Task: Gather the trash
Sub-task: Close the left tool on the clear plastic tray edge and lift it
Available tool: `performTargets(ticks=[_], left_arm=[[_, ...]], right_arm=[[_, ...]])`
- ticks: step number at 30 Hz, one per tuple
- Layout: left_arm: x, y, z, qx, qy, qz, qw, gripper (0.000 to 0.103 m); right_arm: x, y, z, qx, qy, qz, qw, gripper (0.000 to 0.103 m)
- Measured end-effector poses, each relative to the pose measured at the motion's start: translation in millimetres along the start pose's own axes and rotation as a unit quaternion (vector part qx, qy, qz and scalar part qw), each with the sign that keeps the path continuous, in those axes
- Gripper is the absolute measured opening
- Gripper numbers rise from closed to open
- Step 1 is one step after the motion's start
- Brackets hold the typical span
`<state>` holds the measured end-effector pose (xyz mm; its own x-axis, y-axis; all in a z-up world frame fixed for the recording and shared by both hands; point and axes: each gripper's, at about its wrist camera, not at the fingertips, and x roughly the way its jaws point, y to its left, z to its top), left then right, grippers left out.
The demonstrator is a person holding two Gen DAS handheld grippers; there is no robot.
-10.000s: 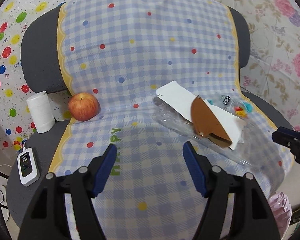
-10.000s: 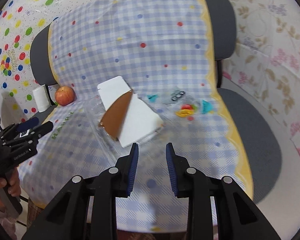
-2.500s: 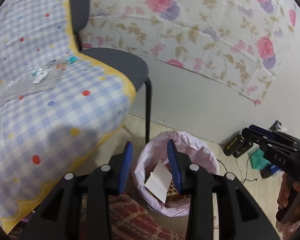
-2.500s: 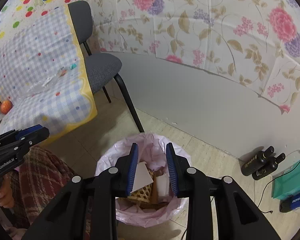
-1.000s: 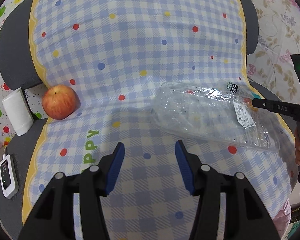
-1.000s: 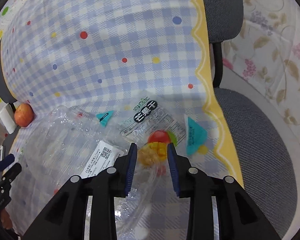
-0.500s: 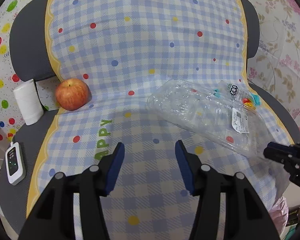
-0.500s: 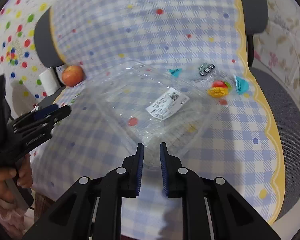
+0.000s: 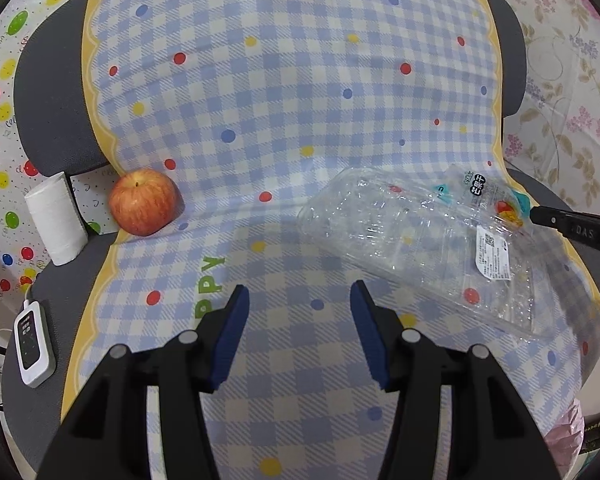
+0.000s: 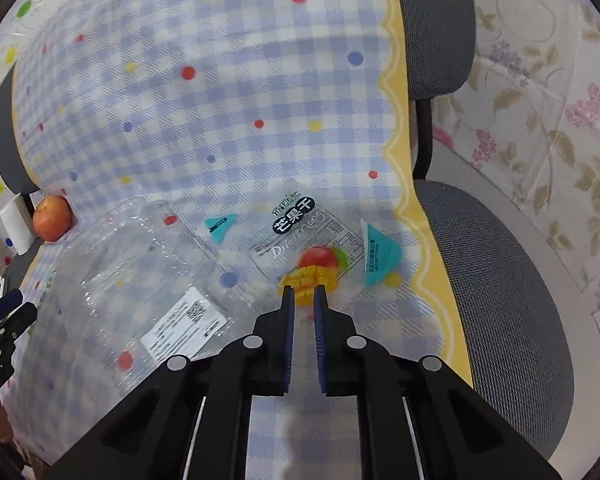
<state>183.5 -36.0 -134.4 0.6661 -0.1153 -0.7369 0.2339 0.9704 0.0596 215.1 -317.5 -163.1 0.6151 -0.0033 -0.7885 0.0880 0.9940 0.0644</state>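
A clear plastic clamshell tray with a white label lies on the checked cloth at the right of the seat; it also shows in the right wrist view. A clear dried-mango wrapper lies beside it, also seen in the left wrist view. My right gripper is nearly shut, its tips at the wrapper's near edge by the mango picture; whether it pinches the wrapper I cannot tell. My left gripper is open and empty above the seat's front middle.
A red apple, a white paper roll and a white remote sit at the seat's left. The checked cloth covers the grey chair. A pink bin bag shows low right. Floral wall at right.
My right gripper moved forward and right from the clamshell's near edge to the mango wrapper, jaws still narrow. My left gripper came slightly closer to the seat and stayed open.
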Motion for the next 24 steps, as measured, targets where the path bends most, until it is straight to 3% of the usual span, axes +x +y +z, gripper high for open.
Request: performTargets(ticks=[8,10,15,18,21,24], left_arm=[[-11,3,-1,-0.007,-0.005,-0.010,0.9999,0.053],[-15,2,-2,-0.007,-0.006,-0.010,0.9999,0.058],[-21,0,-4,-0.014,-0.005,-0.021,0.9997,0.058],[-14,-2,-5,-0.021,0.005,-0.027,0.9994,0.058],[0,-7,-2,-0.029,0.022,-0.045,0.9983,0.058],[16,-13,0,-0.033,0.040,-0.051,0.9974,0.057]], right_arm=[[-4,15,-18,-0.052,0.050,0.039,0.997,0.005],[-12,26,-32,-0.053,0.057,0.067,0.995,0.005],[-35,64,-58,-0.071,0.055,0.119,0.989,0.005],[-51,71,-61,-0.070,0.028,0.106,0.991,0.006],[-68,69,-59,-0.081,-0.013,0.049,0.995,0.006],[-75,53,-53,-0.061,-0.029,0.031,0.997,0.007]])
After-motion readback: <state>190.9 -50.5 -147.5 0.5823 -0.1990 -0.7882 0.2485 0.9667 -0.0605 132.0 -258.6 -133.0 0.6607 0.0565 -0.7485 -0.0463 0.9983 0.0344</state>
